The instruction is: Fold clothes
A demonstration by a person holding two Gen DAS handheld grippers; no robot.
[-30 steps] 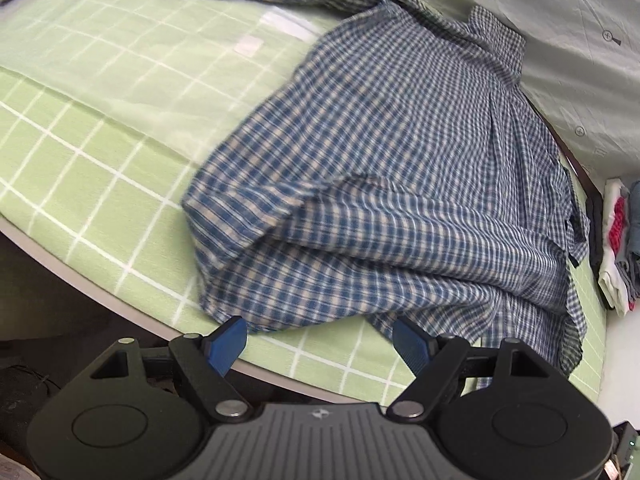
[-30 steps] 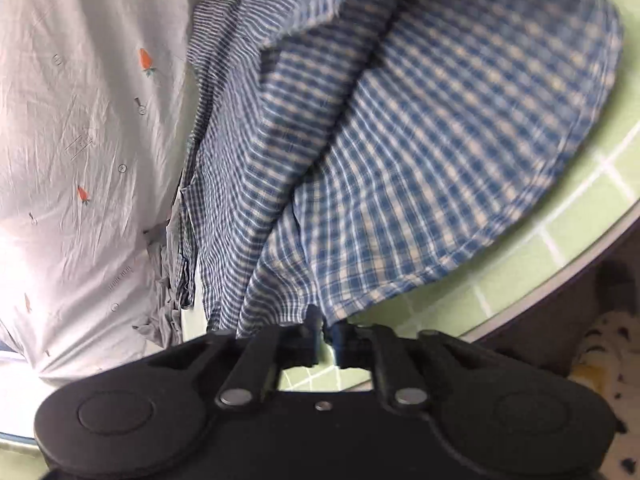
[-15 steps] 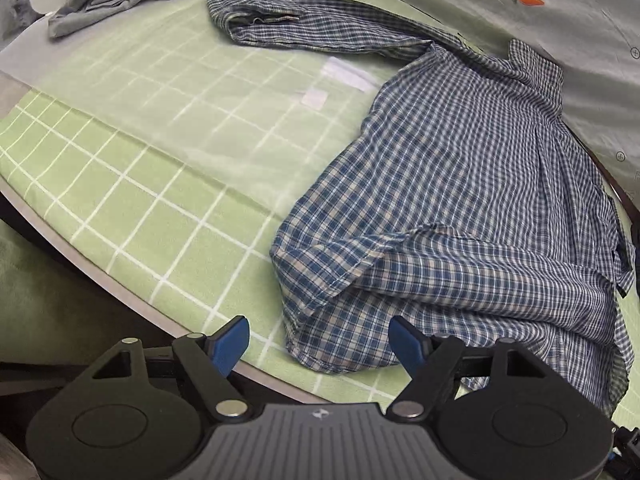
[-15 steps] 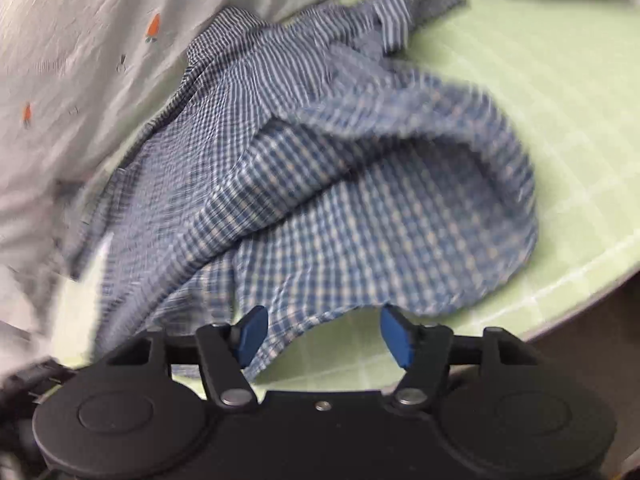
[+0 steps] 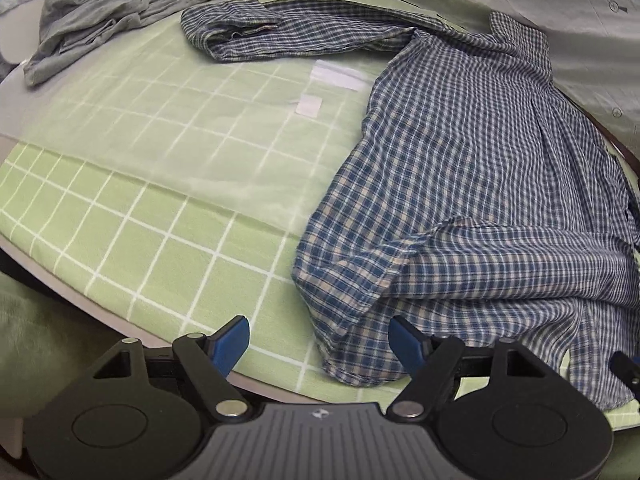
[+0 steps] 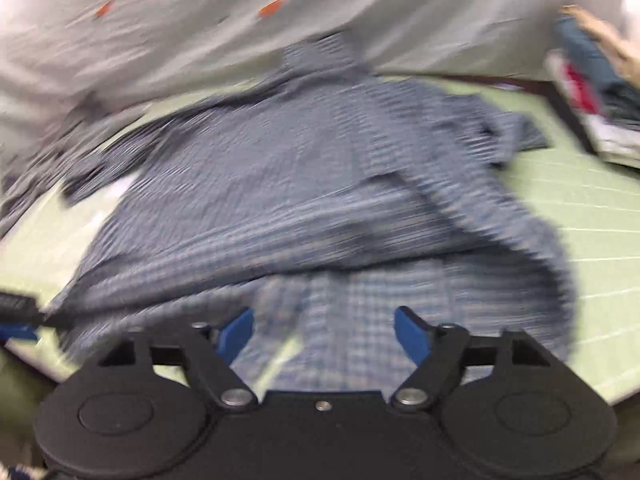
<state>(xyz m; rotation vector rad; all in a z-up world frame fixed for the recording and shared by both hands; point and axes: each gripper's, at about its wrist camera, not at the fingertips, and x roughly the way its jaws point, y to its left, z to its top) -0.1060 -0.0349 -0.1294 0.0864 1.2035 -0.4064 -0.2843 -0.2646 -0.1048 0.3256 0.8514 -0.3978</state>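
Lying below both parted tools, checked shirt (image 5: 472,184) (hem nearest), nothing gripped

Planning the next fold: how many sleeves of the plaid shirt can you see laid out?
1: a long sleeve stretched to the far left from the plaid shirt, cuff near the grey garment. The other sleeve may be hidden under the body.

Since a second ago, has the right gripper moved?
Yes. The right gripper let go of the plaid shirt and backed away from it; the carrot-print sheet now lies ahead.
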